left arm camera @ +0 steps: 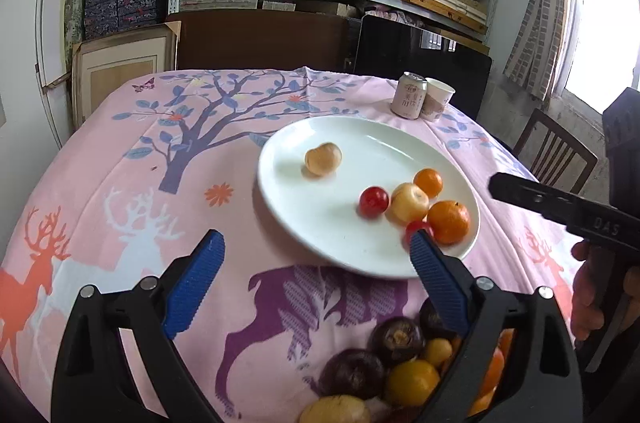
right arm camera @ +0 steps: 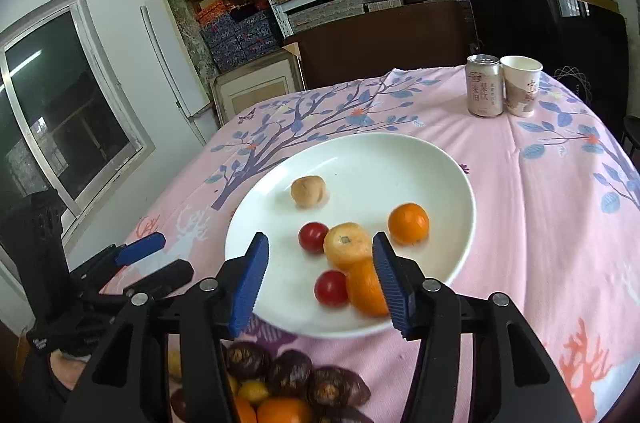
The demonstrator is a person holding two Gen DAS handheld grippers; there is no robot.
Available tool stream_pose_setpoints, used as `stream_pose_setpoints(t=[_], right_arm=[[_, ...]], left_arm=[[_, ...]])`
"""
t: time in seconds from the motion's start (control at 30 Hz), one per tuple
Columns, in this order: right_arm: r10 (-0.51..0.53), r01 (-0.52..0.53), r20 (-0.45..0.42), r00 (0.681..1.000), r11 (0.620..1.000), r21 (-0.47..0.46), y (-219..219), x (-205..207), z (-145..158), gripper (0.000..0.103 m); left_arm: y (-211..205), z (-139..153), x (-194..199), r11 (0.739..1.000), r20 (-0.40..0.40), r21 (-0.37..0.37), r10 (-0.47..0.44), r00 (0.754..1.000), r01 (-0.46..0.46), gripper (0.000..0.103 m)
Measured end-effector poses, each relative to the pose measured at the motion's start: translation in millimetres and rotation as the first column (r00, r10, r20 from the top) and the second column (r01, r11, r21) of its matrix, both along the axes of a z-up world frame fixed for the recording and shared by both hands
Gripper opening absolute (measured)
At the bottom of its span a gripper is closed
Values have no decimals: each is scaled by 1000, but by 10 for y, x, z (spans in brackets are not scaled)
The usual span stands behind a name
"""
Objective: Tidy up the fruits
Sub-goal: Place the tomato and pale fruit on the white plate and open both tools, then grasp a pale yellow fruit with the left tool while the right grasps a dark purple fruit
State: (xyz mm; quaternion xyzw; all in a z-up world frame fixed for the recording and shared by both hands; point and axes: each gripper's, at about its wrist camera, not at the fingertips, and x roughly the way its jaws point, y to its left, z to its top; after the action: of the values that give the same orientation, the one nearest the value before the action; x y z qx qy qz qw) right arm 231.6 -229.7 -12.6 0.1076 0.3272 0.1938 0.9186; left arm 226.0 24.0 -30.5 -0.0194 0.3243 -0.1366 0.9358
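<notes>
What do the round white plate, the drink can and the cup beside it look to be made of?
Round white plate: likely glazed ceramic or porcelain, going by its glossy, smooth surface with soft reflections; melamine is possible. Silver-topped drink can: thin metal, probably aluminium, with a shiny rim and printed matte label. Pale printed cup: looks like paper, with a matte wall and thin rolled rim.

- My left gripper [left arm camera: 316, 259] points forward and downward; jaws stand wide apart, nothing between the pads.
- My right gripper [right arm camera: 320, 259] points forward and downward; jaws stand partly apart, pads pressing on nothing.
- A hand [left arm camera: 588, 303] holds the right gripper's handle.
</notes>
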Motion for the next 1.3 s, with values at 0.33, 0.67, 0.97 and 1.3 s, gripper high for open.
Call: stream_pose_setpoints(t=[0.33, 0.67, 0.97, 1.3], right_arm=[[-107, 106, 14, 994, 993, 58, -638, -881, -360, 65], [-138, 144, -51, 989, 980, 140, -856, -951, -547, 65], [-140, 147, -50, 989, 976, 162, -885, -983, -557, 65], [-131, 140, -59, 990, 976, 165, -890, -960, -567, 66]], left_arm=[[116, -322, -699, 995, -89, 84, -43, 995, 51, 91], [95, -507, -1078, 969, -142, 240, -23, 990, 57, 73], [-25, -509, -826, 975, -173, 213, -31, 985, 68, 54], [18, -518, -764, 988, -206, 114, -79, 975, 104, 38]])
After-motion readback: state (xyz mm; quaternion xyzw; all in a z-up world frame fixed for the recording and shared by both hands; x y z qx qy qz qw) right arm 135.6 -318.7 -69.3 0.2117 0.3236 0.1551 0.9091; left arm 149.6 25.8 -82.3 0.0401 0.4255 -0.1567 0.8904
